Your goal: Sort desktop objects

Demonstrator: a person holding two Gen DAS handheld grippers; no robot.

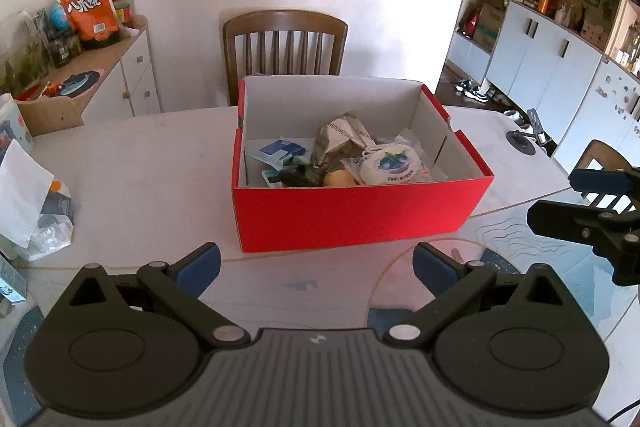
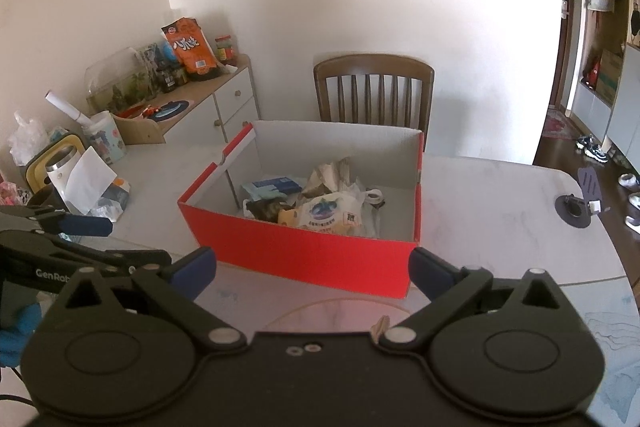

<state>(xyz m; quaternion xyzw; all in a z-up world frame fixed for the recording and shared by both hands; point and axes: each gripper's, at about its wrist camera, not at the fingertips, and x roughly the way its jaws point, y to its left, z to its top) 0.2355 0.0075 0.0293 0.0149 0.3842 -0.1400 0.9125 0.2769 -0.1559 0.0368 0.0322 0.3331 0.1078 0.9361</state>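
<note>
**Sorting looks nearly finished: the box is holding the clutter, both grippers are hanging empty**

The open red cardboard box with a white inside (image 1: pixel 362 215) is sitting in the middle of the pale marble-patterned desk (image 1: pixel 140 167), in front of a brown wooden slat-back chair (image 1: pixel 285 45). Inside it a heap of small things is lying together: a blue-and-white flat packet (image 1: pixel 280 149), a crumpled grey-brown paper bag (image 1: pixel 340 143), a round white pouch printed with blueberries (image 1: pixel 390 165), a dark wrapped item (image 1: pixel 298 178) and something yellow-orange (image 1: pixel 340 179) beside it. They are touching and overlapping, so no finer order can be told.

The left gripper (image 1: pixel 316 267) is hovering just in front of the box's near wall with its blue-padded fingers spread wide and nothing between them. The right gripper (image 2: pixel 312 269) is doing the same from slightly further right, jaws spread apart and empty, pointing at the box's near corner.

Judging by what is showing, most of the task is done: the stretch of desk around the box is bare. What may be left is at the far left edge of the desk, where a white paper napkin (image 1: pixel 22 195) is leaning over a crinkled clear plastic wrapper (image 1: pixel 52 227), next to a white insulated mug (image 2: pixel 60 171). Whether those belong to the sort cannot be told. A small tan scrap (image 2: pixel 380 327) is also lying on the desk close under the right gripper, and a black round phone stand (image 2: pixel 576 207) is standing well apart on the right side.
</note>
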